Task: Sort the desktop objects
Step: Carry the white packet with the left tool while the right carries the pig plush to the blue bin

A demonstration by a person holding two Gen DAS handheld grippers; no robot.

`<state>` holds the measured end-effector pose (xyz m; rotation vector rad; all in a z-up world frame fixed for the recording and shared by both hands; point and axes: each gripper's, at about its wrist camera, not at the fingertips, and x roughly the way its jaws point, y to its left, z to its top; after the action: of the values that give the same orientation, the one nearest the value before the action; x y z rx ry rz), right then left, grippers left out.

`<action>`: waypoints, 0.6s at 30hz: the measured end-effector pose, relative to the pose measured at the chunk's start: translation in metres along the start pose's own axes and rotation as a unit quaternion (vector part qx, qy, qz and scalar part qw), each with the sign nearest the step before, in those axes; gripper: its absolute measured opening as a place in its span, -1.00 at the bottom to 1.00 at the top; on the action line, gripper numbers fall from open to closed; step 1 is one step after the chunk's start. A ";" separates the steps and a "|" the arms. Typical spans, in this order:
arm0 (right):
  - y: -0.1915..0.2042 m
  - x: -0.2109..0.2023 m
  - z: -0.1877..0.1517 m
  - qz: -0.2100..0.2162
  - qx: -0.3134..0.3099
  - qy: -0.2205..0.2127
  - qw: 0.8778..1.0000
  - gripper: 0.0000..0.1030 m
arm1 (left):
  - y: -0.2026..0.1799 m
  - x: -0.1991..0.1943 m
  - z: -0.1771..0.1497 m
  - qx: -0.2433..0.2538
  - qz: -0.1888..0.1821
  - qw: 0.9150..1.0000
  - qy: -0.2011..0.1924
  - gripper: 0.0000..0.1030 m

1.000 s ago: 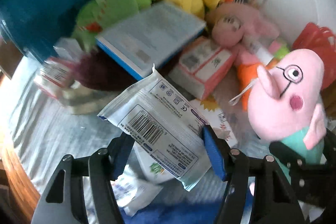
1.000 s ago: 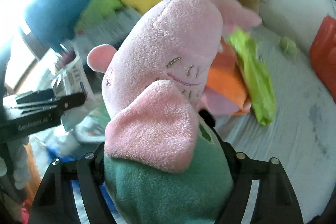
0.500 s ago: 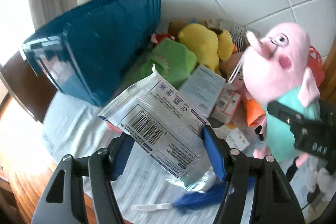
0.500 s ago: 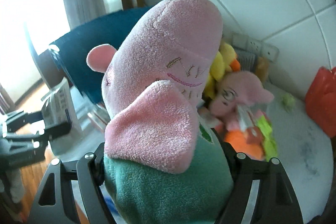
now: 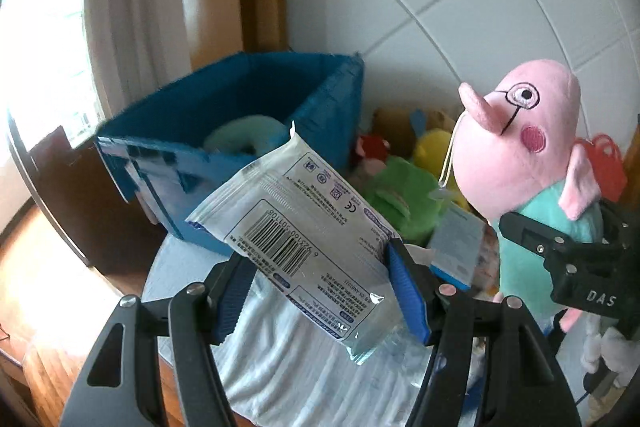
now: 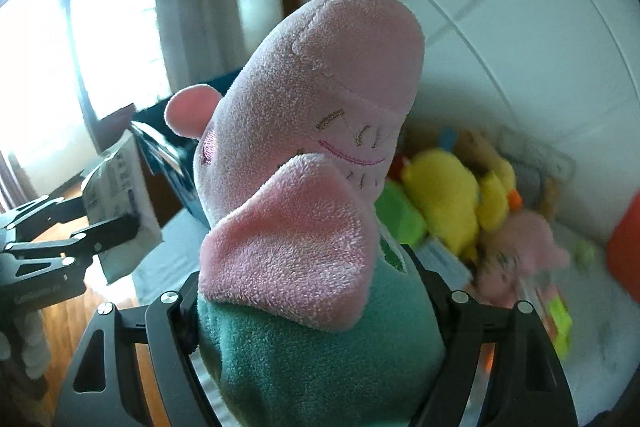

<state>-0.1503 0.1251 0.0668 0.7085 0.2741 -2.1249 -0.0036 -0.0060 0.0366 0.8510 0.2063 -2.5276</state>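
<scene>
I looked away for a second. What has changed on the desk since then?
Both grippers rose from the pile toward the blue bin. The left gripper keeps the white packet, the right gripper the pink pig plush. The toys on the table stayed put.

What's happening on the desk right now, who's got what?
Both grippers are loaded and held up above the cluttered table. The left gripper is shut on a white packet with a barcode; the right gripper is shut on the green body of a pink pig plush. A blue bin stands open beyond the packet, something pale teal already inside. Other plush toys lie piled by the tiled wall.
</scene>
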 end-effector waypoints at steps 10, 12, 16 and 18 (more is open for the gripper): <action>0.086 0.067 0.097 0.013 -0.022 -0.062 0.998 0.56 | 0.115 0.031 0.071 -0.020 0.021 0.998 -0.050 0.25; 0.102 0.087 0.116 0.015 -0.016 -0.070 0.997 0.57 | 0.140 0.044 0.087 -0.015 0.023 0.998 -0.052 0.25; 0.133 0.133 0.148 0.009 -0.009 -0.067 0.998 0.57 | 0.183 0.076 0.115 -0.009 0.028 0.998 -0.048 0.25; 0.145 0.157 0.157 0.003 -0.005 -0.059 0.998 0.57 | 0.198 0.096 0.123 -0.004 0.030 0.999 -0.039 0.25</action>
<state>-0.1711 -0.1354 0.1124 0.5749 0.2168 -2.1483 -0.0434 -0.2518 0.0772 0.7429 0.1625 -2.4979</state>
